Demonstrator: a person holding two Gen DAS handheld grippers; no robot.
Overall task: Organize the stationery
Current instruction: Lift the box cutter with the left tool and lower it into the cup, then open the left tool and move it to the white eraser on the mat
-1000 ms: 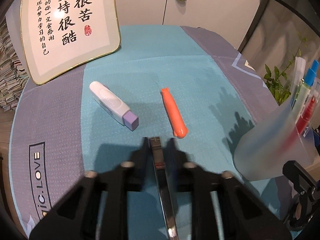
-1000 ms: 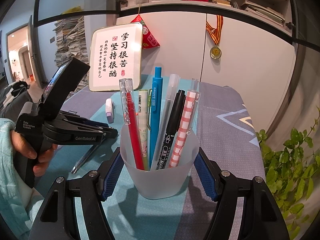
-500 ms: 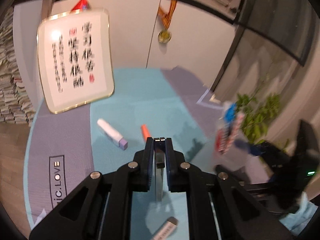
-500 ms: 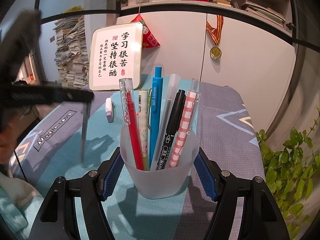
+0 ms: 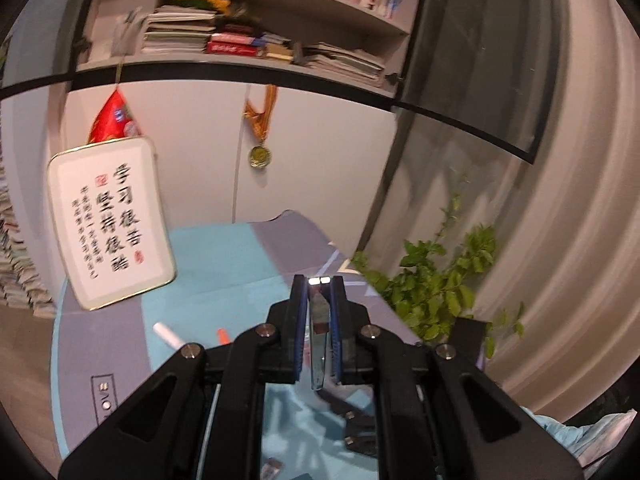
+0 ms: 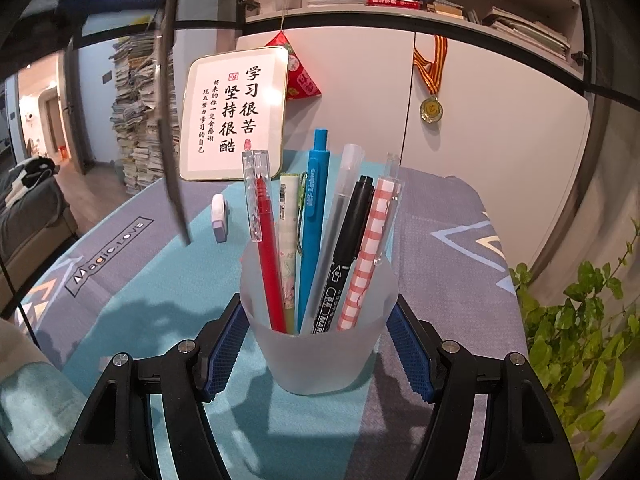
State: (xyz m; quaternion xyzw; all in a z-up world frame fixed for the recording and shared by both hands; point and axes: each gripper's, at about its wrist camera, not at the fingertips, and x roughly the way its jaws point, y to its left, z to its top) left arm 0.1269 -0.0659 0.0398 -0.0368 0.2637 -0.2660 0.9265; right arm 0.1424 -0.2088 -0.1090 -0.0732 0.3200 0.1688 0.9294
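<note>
My left gripper (image 5: 319,312) is shut on a silver metal pen (image 5: 319,340) and holds it high above the table. The pen (image 6: 170,128) hangs nearly upright at the left in the right wrist view. My right gripper (image 6: 318,356) is shut on a frosted pen cup (image 6: 320,352) standing on the table, with several pens in it. A white correction tape with a purple end (image 6: 219,216) lies behind the cup; its white tip (image 5: 166,334) shows in the left wrist view. An orange marker (image 5: 222,336) lies beside it, mostly hidden.
A framed calligraphy board (image 6: 236,114) leans at the table's back. A green plant (image 6: 580,320) stands off the right edge. Stacks of papers (image 6: 136,120) rise at the left. A small grey object (image 5: 272,468) lies on the teal tablecloth (image 5: 224,260).
My left gripper has lifted the silver pen off the table, raised it high and tilted upward. The right gripper and cup have not moved.
</note>
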